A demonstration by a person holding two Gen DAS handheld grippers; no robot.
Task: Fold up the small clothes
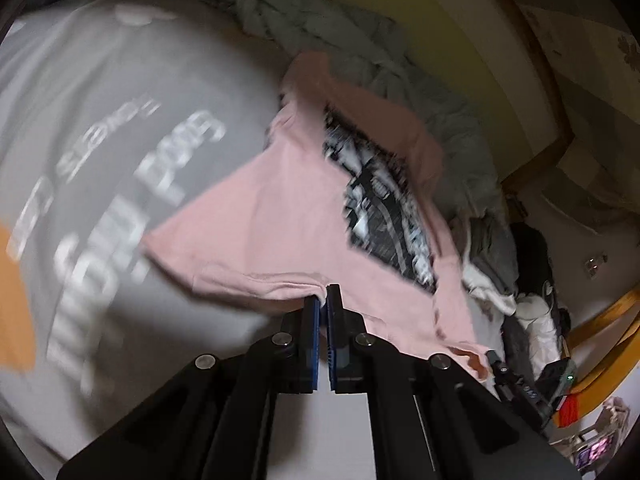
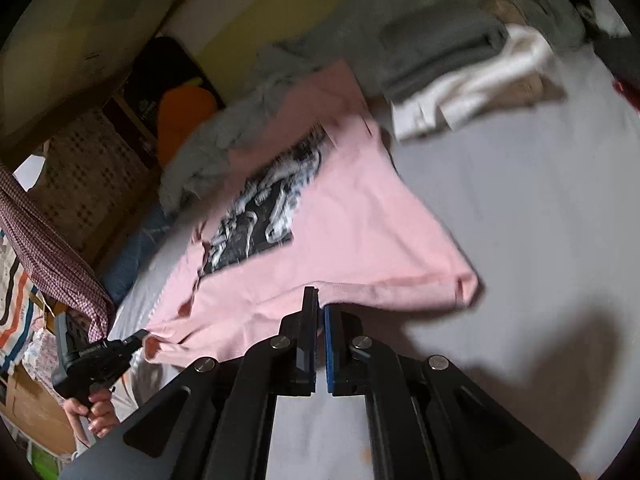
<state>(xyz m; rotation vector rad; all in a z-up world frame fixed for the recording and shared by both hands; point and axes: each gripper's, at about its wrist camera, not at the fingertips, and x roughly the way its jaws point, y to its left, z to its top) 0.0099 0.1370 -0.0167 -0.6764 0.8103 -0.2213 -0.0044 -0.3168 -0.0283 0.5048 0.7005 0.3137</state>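
Note:
A small pink T-shirt (image 1: 280, 208) with a black-and-white print hangs lifted above the grey bed sheet (image 1: 100, 100). My left gripper (image 1: 323, 296) is shut on the shirt's hem, the blue pads pinching the folded edge. In the right wrist view the same pink T-shirt (image 2: 360, 232) stretches away from my right gripper (image 2: 320, 300), which is shut on the hem near its other bottom corner. The left gripper (image 2: 138, 336) appears there too, gripping the shirt's far corner, with a hand (image 2: 94, 412) on its handle. In the left wrist view the right gripper (image 1: 494, 360) shows at the shirt's far corner.
A grey printed sheet (image 2: 520, 220) covers the bed. A heap of grey-green clothes (image 1: 360, 60) lies behind the shirt, with white garments (image 2: 472, 84) beside it. An orange cushion (image 2: 184, 120) and a wooden bed frame (image 1: 552, 152) border the bed.

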